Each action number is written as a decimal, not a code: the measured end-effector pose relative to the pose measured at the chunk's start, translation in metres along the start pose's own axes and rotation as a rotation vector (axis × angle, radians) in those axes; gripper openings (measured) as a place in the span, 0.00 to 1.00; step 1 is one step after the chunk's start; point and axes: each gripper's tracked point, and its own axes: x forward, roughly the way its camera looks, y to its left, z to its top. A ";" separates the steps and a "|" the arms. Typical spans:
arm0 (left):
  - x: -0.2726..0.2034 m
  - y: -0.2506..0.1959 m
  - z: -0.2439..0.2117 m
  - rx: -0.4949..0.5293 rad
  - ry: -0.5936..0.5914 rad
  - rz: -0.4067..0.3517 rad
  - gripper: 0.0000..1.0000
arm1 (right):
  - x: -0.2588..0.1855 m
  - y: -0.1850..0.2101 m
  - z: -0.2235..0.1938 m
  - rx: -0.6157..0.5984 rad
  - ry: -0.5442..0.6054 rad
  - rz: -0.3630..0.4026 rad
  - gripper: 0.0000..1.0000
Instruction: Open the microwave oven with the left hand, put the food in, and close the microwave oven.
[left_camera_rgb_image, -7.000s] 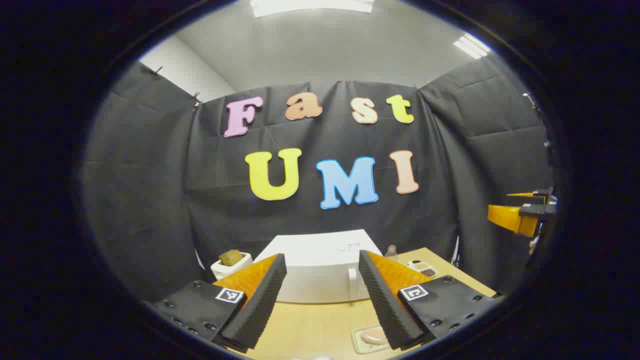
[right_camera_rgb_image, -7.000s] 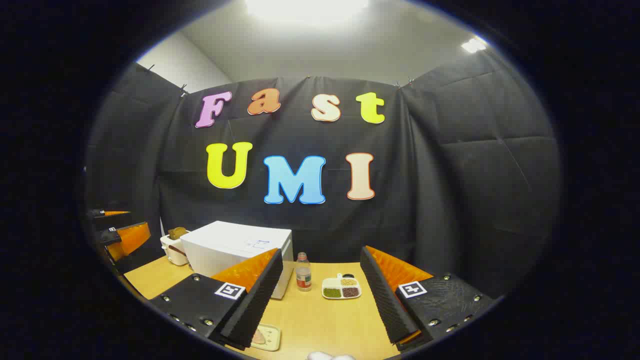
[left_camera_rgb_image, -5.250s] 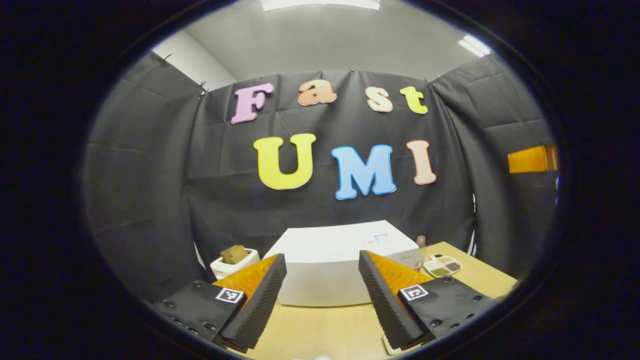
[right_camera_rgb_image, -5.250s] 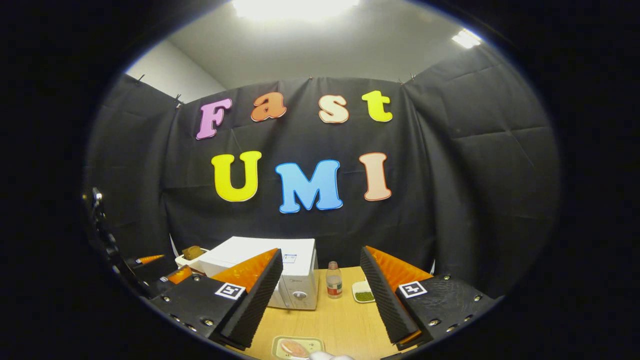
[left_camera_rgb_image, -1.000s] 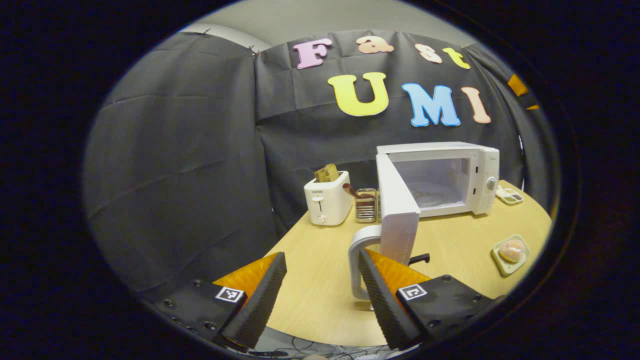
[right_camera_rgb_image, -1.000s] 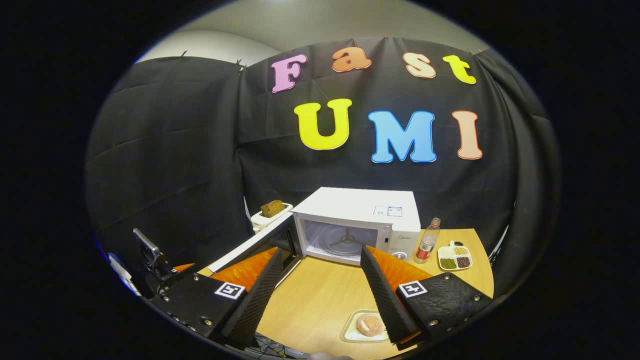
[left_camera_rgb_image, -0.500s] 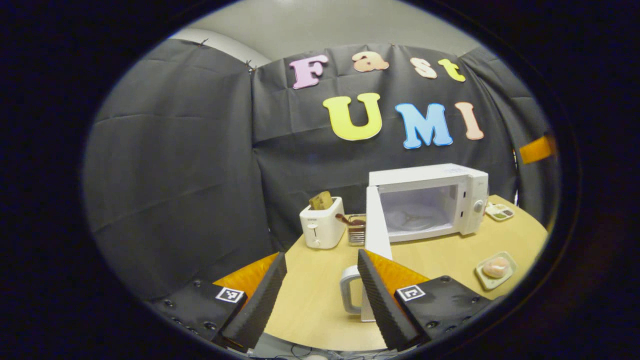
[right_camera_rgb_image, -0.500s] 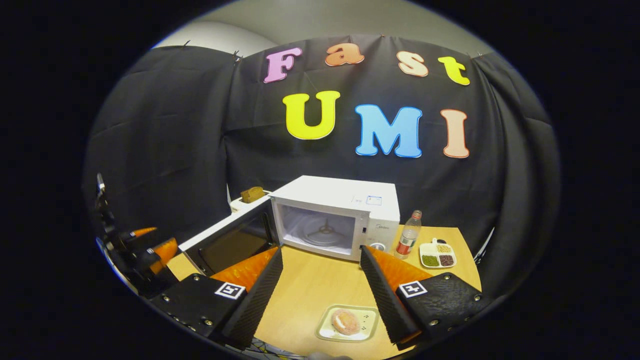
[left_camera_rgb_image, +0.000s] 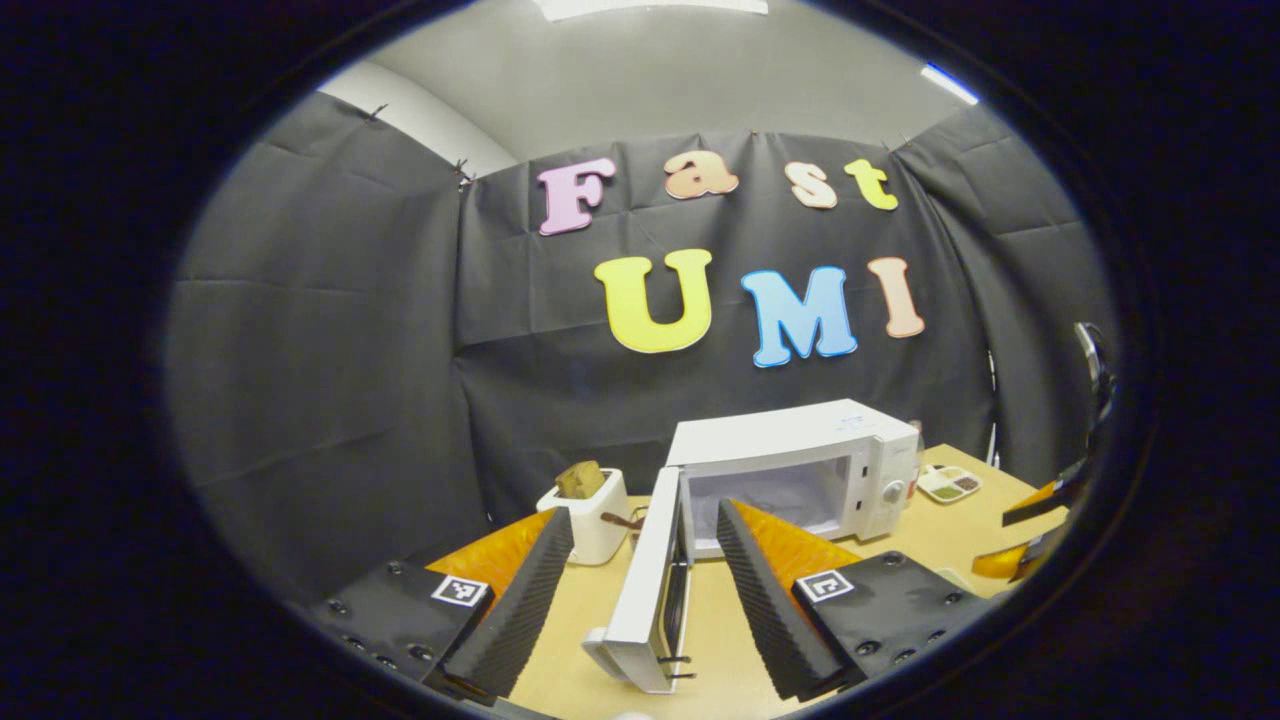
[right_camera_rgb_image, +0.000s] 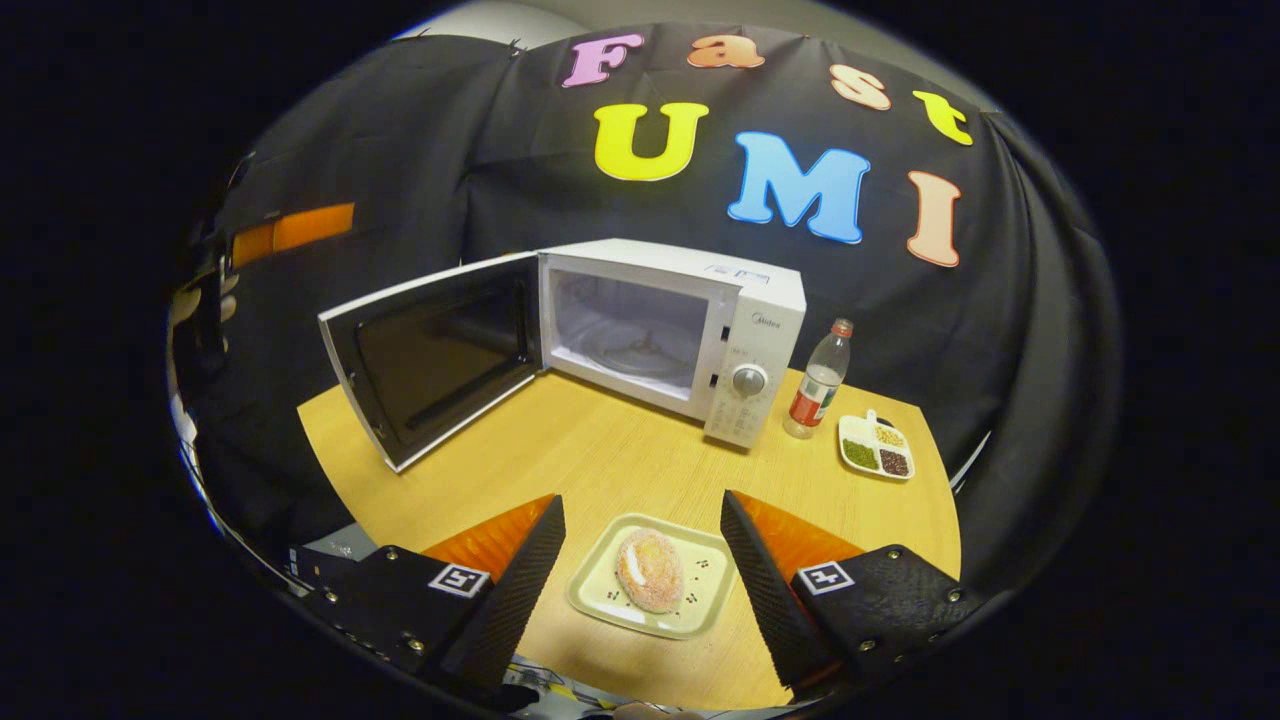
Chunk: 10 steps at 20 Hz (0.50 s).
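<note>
My right gripper (right_camera_rgb_image: 640, 590) hangs low in the right gripper view with its ridged, wedge-shaped fingers (right_camera_rgb_image: 520, 585) spread wide and holding nothing. Between them, at bottom centre, sits the tray (right_camera_rgb_image: 605, 595), a pale rounded-square dish, shallow and smooth, with the food (right_camera_rgb_image: 650, 570) on it: a round, pinkish, crumbly-looking bun. I judge I have lined the open jaws up on either side of the tray so I can close on its rims and lift dish and food together, not squeeze the soft bun itself.

Beyond it the table (right_camera_rgb_image: 560, 450) is light wood grain, bare between tray and oven. The microwave (right_camera_rgb_image: 745, 300) is a white, hard-edged box at centre frame. Its door (right_camera_rgb_image: 430, 355) stands swung out to the left, dark glass facing me, so the cavity with its glass turntable is exposed and the way in from the tray is straight. To the right of the oven stand a clear plastic bottle (right_camera_rgb_image: 820, 385) and a small divided dish (right_camera_rgb_image: 875, 445) of beans, well off my path.

My left gripper (left_camera_rgb_image: 640, 590) is also spread apart and empty, at the bottom of the left gripper view, with the door (left_camera_rgb_image: 645, 585) edge-on between the fingers but not gripped. I take it that hand is waiting clear of the opening, near the door for closing. Left of the door there, a white toaster (left_camera_rgb_image: 595, 520) holds a slice of brown bread.
</note>
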 end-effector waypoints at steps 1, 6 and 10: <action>0.004 -0.007 0.004 0.008 -0.005 -0.010 0.96 | 0.006 -0.001 -0.012 -0.012 0.015 0.005 0.96; 0.022 -0.038 0.012 0.035 0.003 -0.041 0.97 | 0.042 -0.010 -0.072 -0.067 0.131 0.013 0.96; 0.032 -0.051 0.009 0.025 0.020 -0.046 0.97 | 0.064 -0.010 -0.096 -0.117 0.176 0.022 0.96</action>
